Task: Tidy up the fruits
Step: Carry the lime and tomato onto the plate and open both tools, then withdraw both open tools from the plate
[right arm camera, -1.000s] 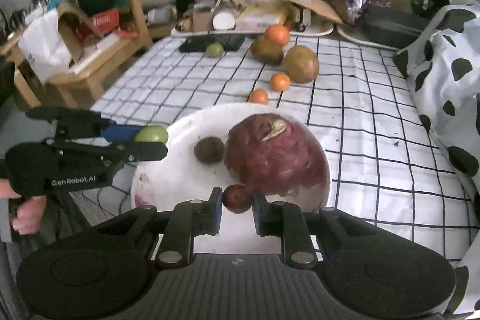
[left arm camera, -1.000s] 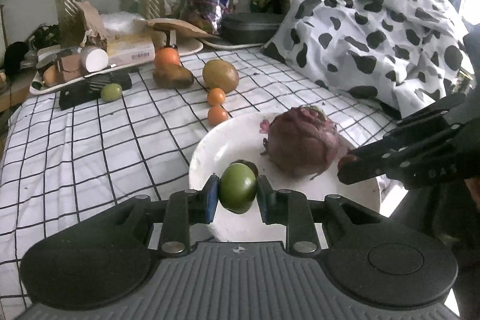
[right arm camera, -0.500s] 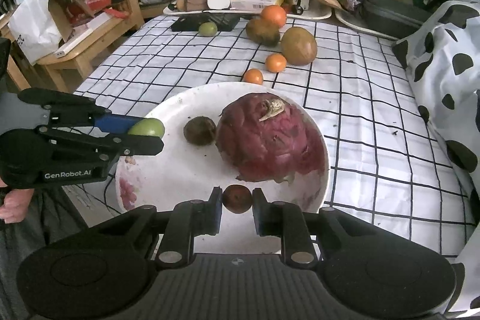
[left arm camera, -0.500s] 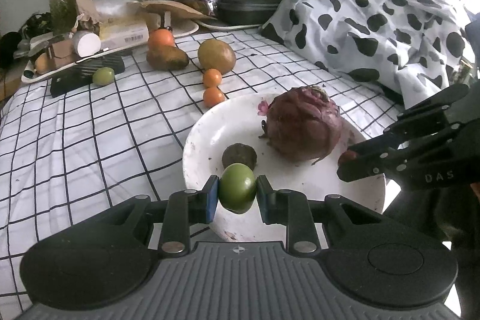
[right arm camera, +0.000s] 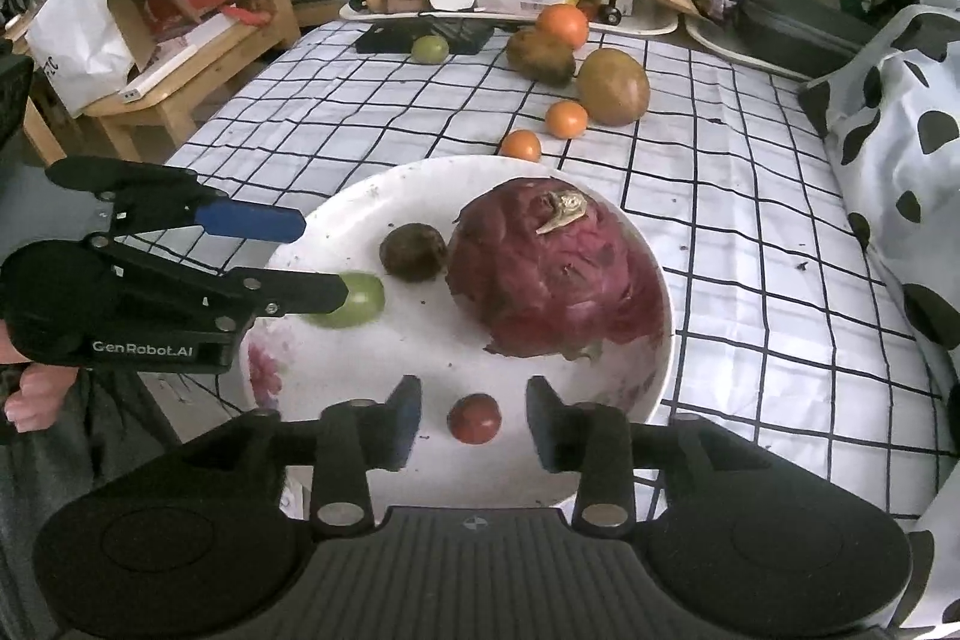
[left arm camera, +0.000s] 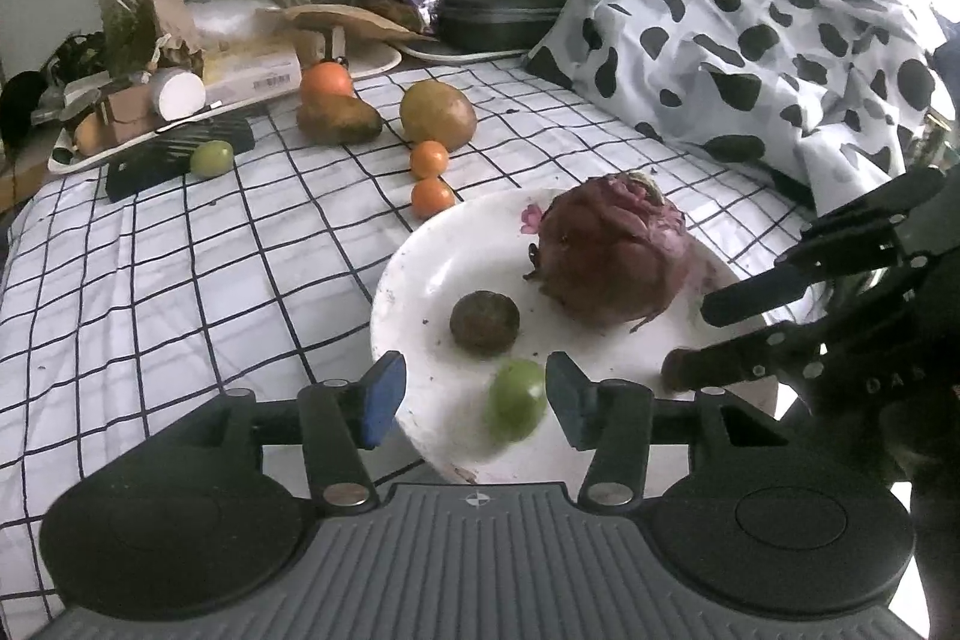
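A white plate [left arm camera: 420, 256] [right arm camera: 600, 448] at the table's near edge holds a large dragon fruit [left arm camera: 612, 253] [right arm camera: 552, 274] and a small dark fruit [left arm camera: 483, 322] [right arm camera: 414, 251]. My left gripper [left arm camera: 474, 400] is open; a green fruit [left arm camera: 517, 400] [right arm camera: 354, 303] lies free on the plate between its jaws, blurred. My right gripper [right arm camera: 471, 424] is open, with a small red fruit [right arm camera: 474, 418] free on the plate between its jaws. Each gripper shows in the other's view, the left gripper [right arm camera: 300, 256] and the right gripper [left arm camera: 714, 334].
On the checked cloth beyond the plate lie two small oranges [left arm camera: 431, 178], a mango [left arm camera: 438, 115], a brown pear [left arm camera: 339, 119], an orange [left arm camera: 326, 79] and a green fruit [left arm camera: 211, 157]. A cluttered tray [left arm camera: 180, 88] stands at the back. Cow-print fabric [left arm camera: 750, 40] is on the right.
Both grippers have opened. The green fruit dropped from my left gripper onto the plate and the red fruit from my right gripper onto the plate. Both grippers came lower over the plate.
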